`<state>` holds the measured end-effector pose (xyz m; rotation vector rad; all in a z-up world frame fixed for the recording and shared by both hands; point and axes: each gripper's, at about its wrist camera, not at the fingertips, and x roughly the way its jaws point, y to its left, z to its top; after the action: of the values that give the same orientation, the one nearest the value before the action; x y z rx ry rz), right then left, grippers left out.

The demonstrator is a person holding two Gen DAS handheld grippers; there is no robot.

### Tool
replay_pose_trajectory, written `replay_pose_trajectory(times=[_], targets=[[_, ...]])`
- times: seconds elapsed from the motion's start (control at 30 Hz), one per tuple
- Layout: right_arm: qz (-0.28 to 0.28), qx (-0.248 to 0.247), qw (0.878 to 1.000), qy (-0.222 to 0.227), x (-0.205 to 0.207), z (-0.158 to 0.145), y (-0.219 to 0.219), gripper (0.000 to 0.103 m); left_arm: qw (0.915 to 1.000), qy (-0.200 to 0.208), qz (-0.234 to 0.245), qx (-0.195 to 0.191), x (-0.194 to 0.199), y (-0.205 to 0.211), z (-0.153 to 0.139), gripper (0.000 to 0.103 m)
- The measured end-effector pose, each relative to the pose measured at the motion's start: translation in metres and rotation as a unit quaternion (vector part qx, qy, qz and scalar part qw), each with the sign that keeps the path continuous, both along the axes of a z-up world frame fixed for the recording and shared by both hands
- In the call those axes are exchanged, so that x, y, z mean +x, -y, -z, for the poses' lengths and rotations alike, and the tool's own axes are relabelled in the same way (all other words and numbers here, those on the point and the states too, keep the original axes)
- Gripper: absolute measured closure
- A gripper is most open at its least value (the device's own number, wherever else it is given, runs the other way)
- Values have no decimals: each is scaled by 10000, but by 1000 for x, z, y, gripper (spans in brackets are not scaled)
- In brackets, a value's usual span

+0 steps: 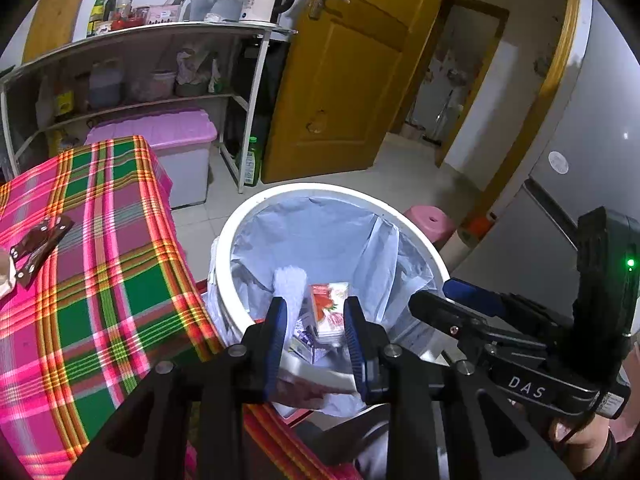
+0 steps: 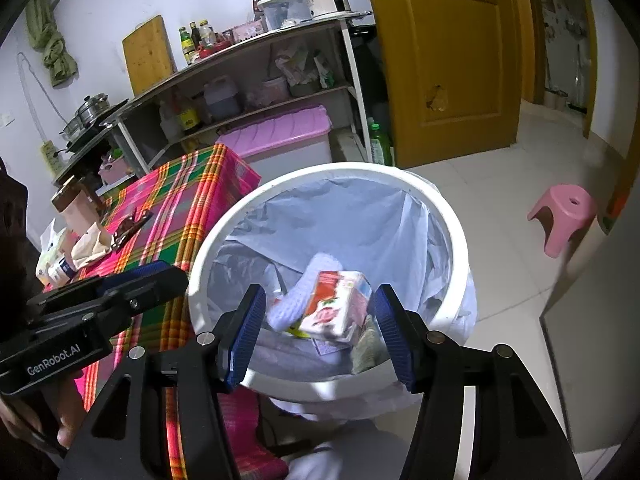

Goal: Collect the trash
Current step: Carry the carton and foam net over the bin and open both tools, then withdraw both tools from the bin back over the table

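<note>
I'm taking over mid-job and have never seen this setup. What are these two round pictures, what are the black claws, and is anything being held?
Each picture comes from a camera on a hand-held claw, looking along its blue fingers. The left claw and right claw are both open and empty, over a white bin lined with a bag. Inside lie a juice carton and a pale sock. Beside the bin, on the plaid tablecloth, a brown wrapper and other litter wait.
</note>
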<state>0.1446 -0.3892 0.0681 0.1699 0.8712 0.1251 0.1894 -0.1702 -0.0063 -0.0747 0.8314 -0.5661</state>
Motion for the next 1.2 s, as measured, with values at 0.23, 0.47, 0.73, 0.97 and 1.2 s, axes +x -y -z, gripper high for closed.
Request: replay_pose_trajectory(times=[0.23,0.47,0.73,0.97,1.2], targets=[[-165,-10,9998,110,-8,-9,-12,45,9997,16,-235,-64,-14,-20,-5,74],[-474,64,9986,217,-21,-16,-35,45,9985,126,-519,-101,-33,-47,-10,74],[-926,241,9953,148,-28,-14,-66,45,9957,123,-913,-8,-51,-79,-6,74],[-1304,320,9909,88,-31,-12,-93,45,9915,101,-1299,15,-64,-113,-2,74],[-1635,400,9857,88,-33,-16,-120,45,9869,116,-1610,32,-74,-141,-2,74]])
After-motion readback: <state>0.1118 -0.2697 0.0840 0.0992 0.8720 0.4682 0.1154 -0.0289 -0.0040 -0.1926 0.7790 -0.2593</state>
